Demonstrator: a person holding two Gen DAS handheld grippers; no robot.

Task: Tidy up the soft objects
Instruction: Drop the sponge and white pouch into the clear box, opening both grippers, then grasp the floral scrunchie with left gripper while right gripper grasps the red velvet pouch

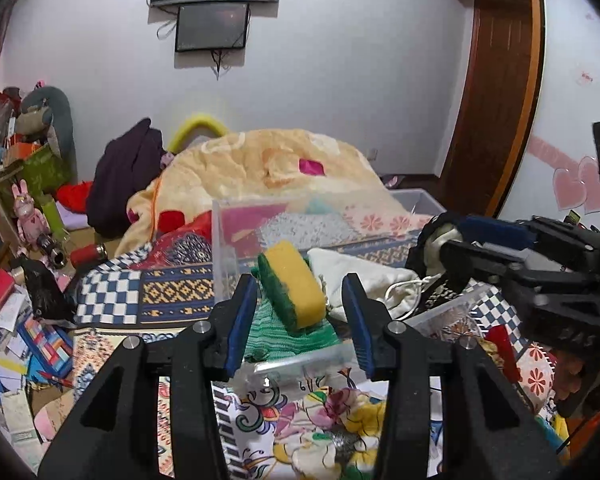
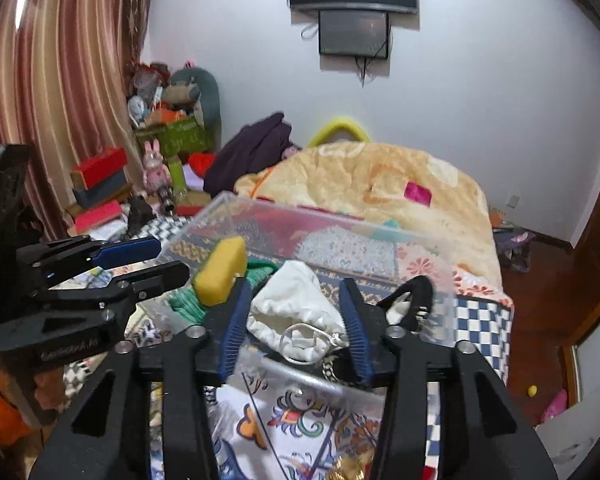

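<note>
A clear plastic box [image 1: 225, 240] stands on the patterned bedspread. Inside it lie a yellow-and-green sponge [image 1: 294, 280] on a green knitted cloth [image 1: 288, 334], a white drawstring pouch [image 1: 364, 280] and a black item [image 2: 418, 294] at the right. My left gripper [image 1: 300, 320] is open, its jaws either side of the sponge without touching it. My right gripper [image 2: 296, 320] is open over the white pouch [image 2: 296, 304]. The sponge also shows in the right wrist view [image 2: 222, 270], with the left gripper [image 2: 140, 260] beside it. The right gripper [image 1: 484, 248] appears at the right of the left wrist view.
A peach blanket [image 1: 268, 164] is heaped behind the box. A dark garment [image 1: 124, 176] lies at the back left. Boxes, toys and papers [image 1: 16, 320] crowd the left side. A wooden door [image 1: 496, 92] stands at the right. Screens [image 1: 212, 28] hang on the wall.
</note>
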